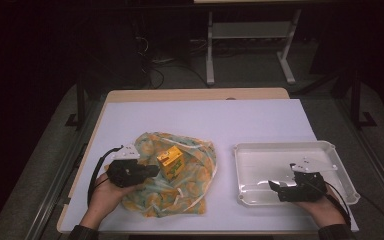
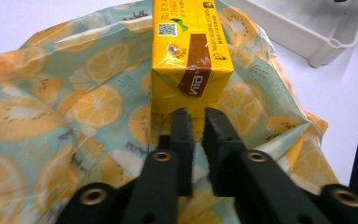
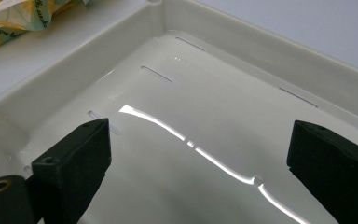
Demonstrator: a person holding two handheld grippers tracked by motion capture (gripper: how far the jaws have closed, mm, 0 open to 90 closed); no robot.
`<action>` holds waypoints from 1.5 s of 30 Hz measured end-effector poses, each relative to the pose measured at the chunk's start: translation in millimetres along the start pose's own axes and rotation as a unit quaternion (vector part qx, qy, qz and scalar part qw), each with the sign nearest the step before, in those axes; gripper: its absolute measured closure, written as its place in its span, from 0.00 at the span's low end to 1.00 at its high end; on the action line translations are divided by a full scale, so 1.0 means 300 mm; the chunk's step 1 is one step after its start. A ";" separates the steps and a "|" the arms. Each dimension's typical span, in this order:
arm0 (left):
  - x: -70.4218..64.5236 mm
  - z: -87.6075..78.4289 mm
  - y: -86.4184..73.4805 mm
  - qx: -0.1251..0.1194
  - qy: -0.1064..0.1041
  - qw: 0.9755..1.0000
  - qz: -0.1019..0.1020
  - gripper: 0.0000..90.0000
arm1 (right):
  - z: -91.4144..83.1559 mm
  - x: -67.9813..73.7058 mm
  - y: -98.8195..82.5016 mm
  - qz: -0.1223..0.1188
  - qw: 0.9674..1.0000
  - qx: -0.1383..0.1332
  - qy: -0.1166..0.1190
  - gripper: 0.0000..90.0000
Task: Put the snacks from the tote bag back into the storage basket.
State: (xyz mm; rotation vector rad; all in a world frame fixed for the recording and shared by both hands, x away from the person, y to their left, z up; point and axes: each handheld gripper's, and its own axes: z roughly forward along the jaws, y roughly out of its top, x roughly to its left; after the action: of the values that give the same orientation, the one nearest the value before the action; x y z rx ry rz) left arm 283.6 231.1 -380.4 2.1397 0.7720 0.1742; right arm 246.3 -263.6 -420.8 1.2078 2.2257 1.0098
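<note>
A yellow drink carton lies on a crumpled cloth bag printed with orange slices, left of the table's middle. My left gripper points right at the carton's near end. In the left gripper view its jaws stand only a narrow slit apart just short of the carton, with nothing pinched between them and the bag beneath. My right gripper hovers over the near part of a white plastic tray. In the right gripper view it is wide open above the bare tray floor.
White paper covers the wooden table. The tray sits to the right of the bag, a corner of which lies close to the tray's left rim. Beyond the table are dark floor, cables and a metal stand.
</note>
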 end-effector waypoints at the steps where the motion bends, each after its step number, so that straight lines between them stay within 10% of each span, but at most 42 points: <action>1: 0.003 -0.005 -0.001 0.002 -0.001 1.000 0.002 0.84 | 0.000 0.000 0.000 0.000 1.000 0.000 0.000 0.06; 20: 0.016 -0.025 0.010 0.020 0.030 0.999 0.002 0.28 | 0.005 0.005 0.000 0.000 1.000 0.003 0.004 0.06; 45: -0.023 0.068 0.122 0.032 0.043 0.998 0.019 0.22 | 0.006 0.003 -0.001 0.002 1.000 0.006 0.004 0.06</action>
State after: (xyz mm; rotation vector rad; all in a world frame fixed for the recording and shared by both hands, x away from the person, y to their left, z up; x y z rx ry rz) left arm 302.8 196.6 -365.0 2.2205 0.7963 0.2649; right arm 246.6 -262.3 -422.2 1.2145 2.2392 1.0059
